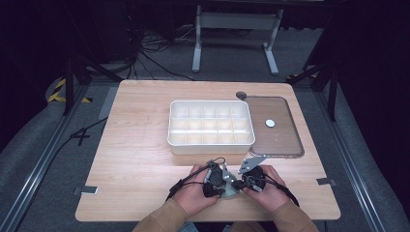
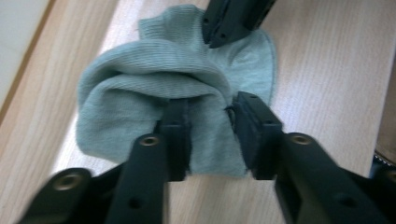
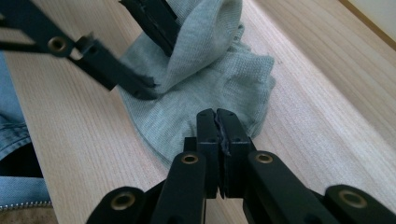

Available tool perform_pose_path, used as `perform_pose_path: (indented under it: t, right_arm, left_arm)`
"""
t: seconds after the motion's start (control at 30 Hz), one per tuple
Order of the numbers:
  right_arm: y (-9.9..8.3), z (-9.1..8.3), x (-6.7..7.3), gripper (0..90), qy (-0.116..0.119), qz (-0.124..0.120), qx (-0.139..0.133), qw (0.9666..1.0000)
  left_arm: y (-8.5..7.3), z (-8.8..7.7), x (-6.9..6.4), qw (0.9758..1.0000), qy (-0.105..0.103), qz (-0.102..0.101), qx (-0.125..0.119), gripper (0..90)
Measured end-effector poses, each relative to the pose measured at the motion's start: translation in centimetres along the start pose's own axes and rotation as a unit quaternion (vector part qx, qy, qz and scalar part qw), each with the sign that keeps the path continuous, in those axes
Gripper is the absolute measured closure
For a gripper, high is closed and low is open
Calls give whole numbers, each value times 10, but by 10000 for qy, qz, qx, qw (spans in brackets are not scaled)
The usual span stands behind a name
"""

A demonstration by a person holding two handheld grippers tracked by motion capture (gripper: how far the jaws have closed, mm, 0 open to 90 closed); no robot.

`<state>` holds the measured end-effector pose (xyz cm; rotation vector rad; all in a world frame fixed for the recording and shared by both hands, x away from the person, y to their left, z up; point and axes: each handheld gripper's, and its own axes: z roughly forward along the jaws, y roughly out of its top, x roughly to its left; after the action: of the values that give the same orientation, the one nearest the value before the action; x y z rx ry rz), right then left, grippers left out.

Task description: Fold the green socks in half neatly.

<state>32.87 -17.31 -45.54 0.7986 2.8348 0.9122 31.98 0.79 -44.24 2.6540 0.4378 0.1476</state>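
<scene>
At the near edge of the table (image 1: pixel 145 159), right in front of us, we work a small grey-green sock (image 2: pixel 154 116) with both grippers. It lies just short of the white divided box (image 1: pixel 211 126), whose cells look empty, so we judge the sock is being folded or bunched small enough to go into one of them.

Our right gripper (image 3: pixel 217 122) has its jaws pressed together at the sock's near hem. A sliver of fabric seems caught between the pads, though we cannot see it clearly. That looks like an anchor hold: it pins one end flat so the rest can be pulled over it.

Our left gripper (image 2: pixel 212 123) has its jaws apart. One jaw sits under a raised fold of the sock and the other stands just beside it, with fabric between them but not squeezed. We read this as mid re-grip, spreading or lifting the fold rather than clamping it.

Sock itself: thin ribbed knit, low ankle cut, soft and limp. One part lies flat on the wood, and the other is humped up over the left jaw. No pattern visible.

A clear lid (image 1: pixel 275 128) rests beside the box on the right, presumably set off to leave the cells open.
</scene>
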Motion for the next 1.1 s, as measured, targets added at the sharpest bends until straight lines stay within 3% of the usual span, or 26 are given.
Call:
perform_pose_path:
  t: [0.1,0.2,0.3,0.33,0.4,0.43,0.53,0.67,0.73,0.8,0.87,0.97,1.1]
  right_arm:
    - [0,0,0,893,1,8,-2,10000]
    - [0,0,1,894,-21,28,3,10000]
    - [0,0,1,894,-31,33,4,10000]
    - [0,0,1,894,-32,33,4,10000]
    - [0,0,1,894,-32,43,2,10000]
    - [-1,0,1,894,-31,44,1,10000]
    - [0,0,1,894,-34,40,4,10000]
    - [0,0,1,895,-5,-10,16,10000]
    - [0,0,1,895,-29,25,17,10000]
    - [0,0,1,896,-35,14,19,10000]
    - [0,0,1,896,15,-11,18,10000]
    - [0,0,1,896,6,33,10,10000]
    - [-1,0,1,896,-7,54,7,10000]
  left_arm:
    - [-1,-2,1,9999,-95,51,-79,867]
    - [-1,-6,0,9998,-38,138,-111,887]
    - [-2,-5,-2,9999,-81,71,-107,886]
    - [-2,-4,-2,9998,-88,30,-162,860]
    - [-1,-3,-3,9996,-177,-94,-196,689]
    - [-1,-3,-3,9996,-177,-94,-196,663]
    - [2,-1,-5,9998,-10,-158,-144,661]
    - [6,7,-9,9979,361,-528,-138,672]
    - [7,8,-8,9974,522,-479,-98,696]
    - [7,8,-8,9974,486,-515,-118,734]
    - [5,7,-6,9977,369,-540,-192,851]
    - [4,5,-6,9977,301,-565,-227,867]
    - [3,-2,-5,9986,156,-400,-302,870]
